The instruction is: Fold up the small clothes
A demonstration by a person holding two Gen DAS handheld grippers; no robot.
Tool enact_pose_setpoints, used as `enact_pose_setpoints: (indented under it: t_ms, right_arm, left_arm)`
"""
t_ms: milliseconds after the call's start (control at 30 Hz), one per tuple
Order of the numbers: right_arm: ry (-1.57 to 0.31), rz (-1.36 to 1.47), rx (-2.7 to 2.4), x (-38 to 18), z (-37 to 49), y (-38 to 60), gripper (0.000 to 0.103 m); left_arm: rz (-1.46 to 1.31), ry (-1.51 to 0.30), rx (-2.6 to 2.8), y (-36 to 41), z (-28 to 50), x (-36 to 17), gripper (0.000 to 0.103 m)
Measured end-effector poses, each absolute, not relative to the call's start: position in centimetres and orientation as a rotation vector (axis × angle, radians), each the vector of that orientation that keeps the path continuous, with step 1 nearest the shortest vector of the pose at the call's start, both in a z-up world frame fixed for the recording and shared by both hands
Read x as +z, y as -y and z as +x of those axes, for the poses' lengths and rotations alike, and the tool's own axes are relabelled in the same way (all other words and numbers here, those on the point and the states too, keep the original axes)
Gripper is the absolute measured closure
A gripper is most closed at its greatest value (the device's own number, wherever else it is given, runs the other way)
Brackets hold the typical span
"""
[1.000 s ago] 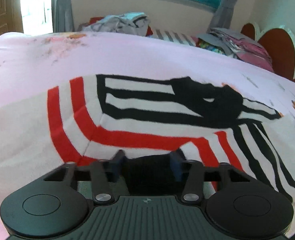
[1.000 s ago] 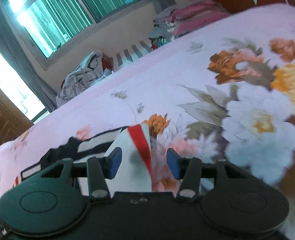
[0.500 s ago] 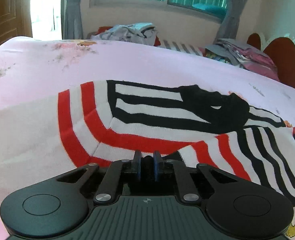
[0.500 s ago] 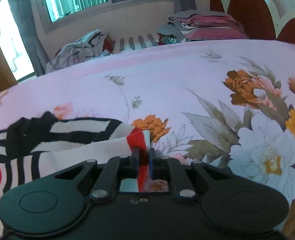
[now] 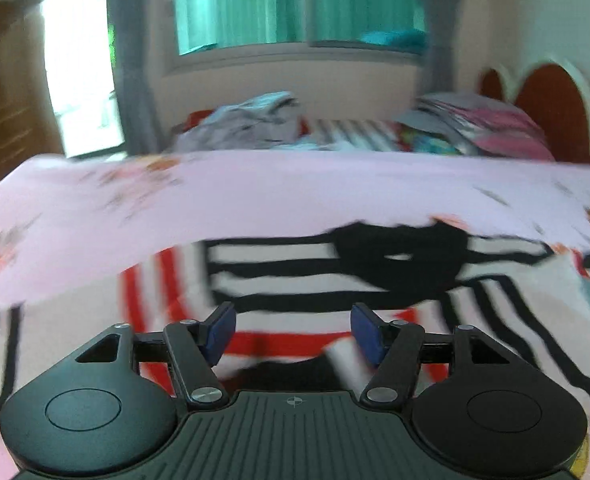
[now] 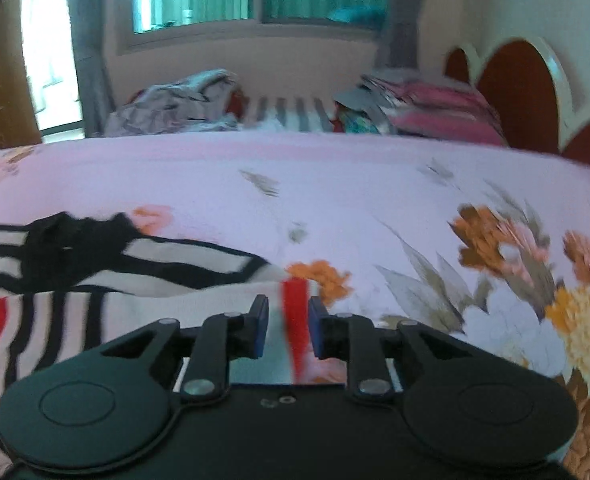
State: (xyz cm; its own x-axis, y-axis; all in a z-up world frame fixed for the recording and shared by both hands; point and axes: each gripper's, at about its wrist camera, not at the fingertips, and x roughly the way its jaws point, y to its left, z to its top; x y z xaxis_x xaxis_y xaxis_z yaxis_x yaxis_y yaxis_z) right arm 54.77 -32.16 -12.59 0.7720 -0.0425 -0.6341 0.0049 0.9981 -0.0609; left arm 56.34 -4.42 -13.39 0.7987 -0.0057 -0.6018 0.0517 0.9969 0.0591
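Across the floral bedspread (image 6: 375,184) the striped sweater (image 5: 295,280) lies flat, left gripper (image 5: 291,330) wide apart and empty, right gripper (image 6: 288,326) part-open astride the red-edged hem (image 6: 295,312) toward 12 o'clock; pinch both hems together, lifting evenly.

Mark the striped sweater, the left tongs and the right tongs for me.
striped sweater (image 5: 279,280): left wrist view, black-striped chest.
left tongs (image 5: 293,330): left wrist view, midway between tips.
right tongs (image 6: 288,330): right wrist view, midway between tips.
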Motion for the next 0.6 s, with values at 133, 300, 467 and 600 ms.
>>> enact_pose_setpoints:
  t_ms: [133, 300, 467, 600]
  right_arm:
    - [-0.701, -0.115, 0.016, -13.0, 55.1, 30.0, 0.082]
    - [-0.734, -0.134, 0.016, -13.9, 55.6, 29.2, 0.083]
    - [-0.753, -0.149, -0.028, -14.6, 55.8, 29.7, 0.082]
    - [-0.776, -0.093, -0.069, -14.7, 56.2, 31.5, 0.082]
  left_arm:
    - [0.101, -0.670, -0.097, 7.9, 57.7, -14.1, 0.040]
    - [0.118, -0.728, -0.111, 9.6, 58.5, -15.6, 0.040]
    - [0.135, -0.768, -0.088, 8.9, 58.1, -16.9, 0.040]
    - [0.112, -0.780, -0.062, 6.7, 58.0, -17.2, 0.040]
